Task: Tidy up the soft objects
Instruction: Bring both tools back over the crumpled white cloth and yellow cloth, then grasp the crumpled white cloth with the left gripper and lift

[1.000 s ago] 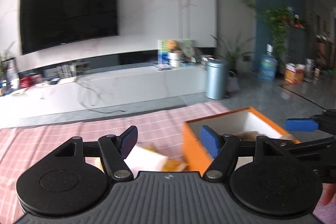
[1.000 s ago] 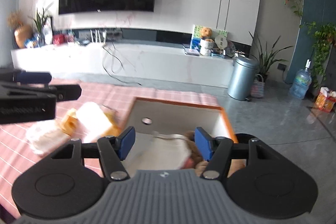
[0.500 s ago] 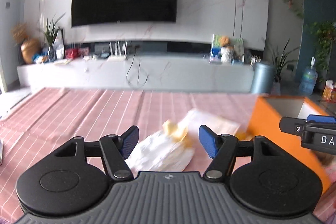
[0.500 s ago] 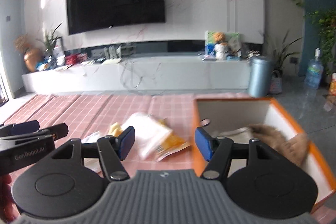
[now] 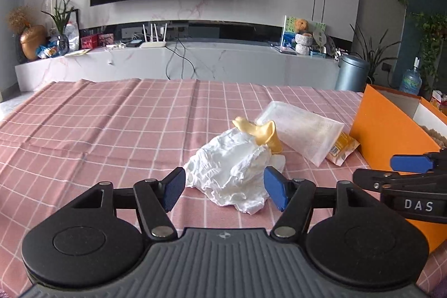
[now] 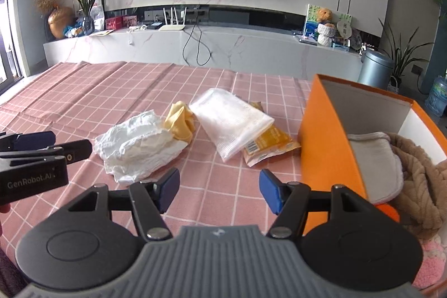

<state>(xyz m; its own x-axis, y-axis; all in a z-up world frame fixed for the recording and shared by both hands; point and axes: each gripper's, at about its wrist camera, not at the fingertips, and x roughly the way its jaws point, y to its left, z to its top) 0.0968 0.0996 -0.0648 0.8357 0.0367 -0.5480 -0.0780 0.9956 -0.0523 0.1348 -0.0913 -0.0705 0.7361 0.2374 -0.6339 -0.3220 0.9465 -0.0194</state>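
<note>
Looking forward from the left wrist camera, the left gripper [image 5: 224, 188] hovers low over a tabletop [image 5: 97, 130] covered in pink checked cloth, its blue-padded fingers [image 5: 173, 188] spread wide and holding nothing. A crumpled white cloth [image 5: 233, 166] lies between and just beyond the fingertips. A yellow cloth [image 5: 262, 134] rests against its far edge, and a white mesh pouch [image 5: 300, 129] lies beyond that, overlapping an orange snack packet [image 5: 342, 148]. An orange box [image 5: 388, 130] stands at the right, with the right gripper [image 5: 410, 180] in front of it. From the right wrist camera, the right gripper [image 6: 219, 190] also has its fingers [image 6: 269, 190] wide apart and empty, above bare tabletop [image 6: 83, 91]. The crumpled white cloth [image 6: 138, 144] lies ahead to the left, touching the yellow cloth [image 6: 180, 123]; the white mesh pouch [image 6: 232, 120] partly covers the orange snack packet [image 6: 268, 145]. The orange box [image 6: 325, 147] sits at the right, holding a grey folded cloth [image 6: 375, 161] and a brown fuzzy fabric [image 6: 419, 172]. The left gripper [image 6: 30, 158] shows at the left edge.
</note>
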